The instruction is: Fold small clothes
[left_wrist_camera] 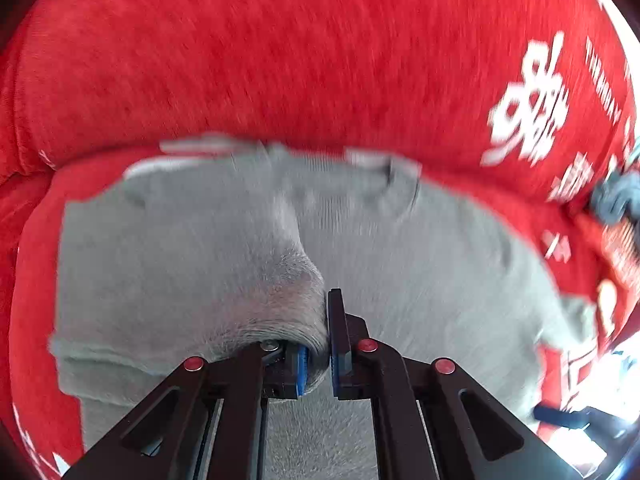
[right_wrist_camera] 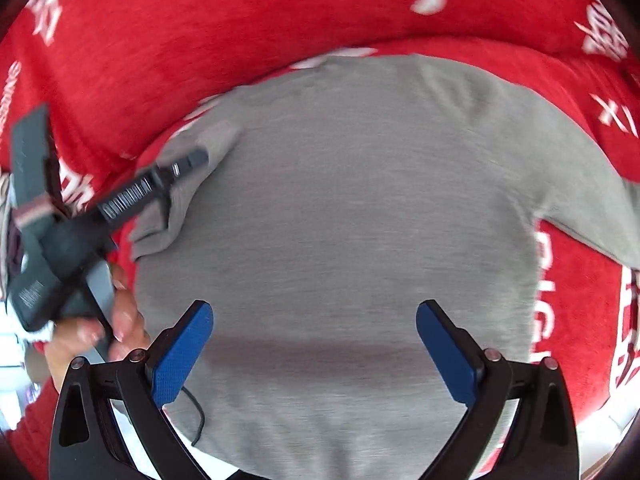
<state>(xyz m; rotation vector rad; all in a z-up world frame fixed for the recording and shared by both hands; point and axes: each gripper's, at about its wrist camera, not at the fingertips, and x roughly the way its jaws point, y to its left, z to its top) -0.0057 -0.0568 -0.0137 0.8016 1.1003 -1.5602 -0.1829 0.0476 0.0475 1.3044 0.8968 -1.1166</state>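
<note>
Left hand-held gripper (left_wrist_camera: 320, 360) pinches a fold of the grey shirt (left_wrist_camera: 420, 264) lying on a red blanket (left_wrist_camera: 280, 60); right hand-held gripper (right_wrist_camera: 314, 344) hovers spread wide.

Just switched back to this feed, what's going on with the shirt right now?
A grey shirt lies spread on a red blanket. The left gripper is shut on a bunch of the shirt's fabric. The right gripper hangs open over the shirt's body, holding nothing. No finished fold shows yet.
</note>
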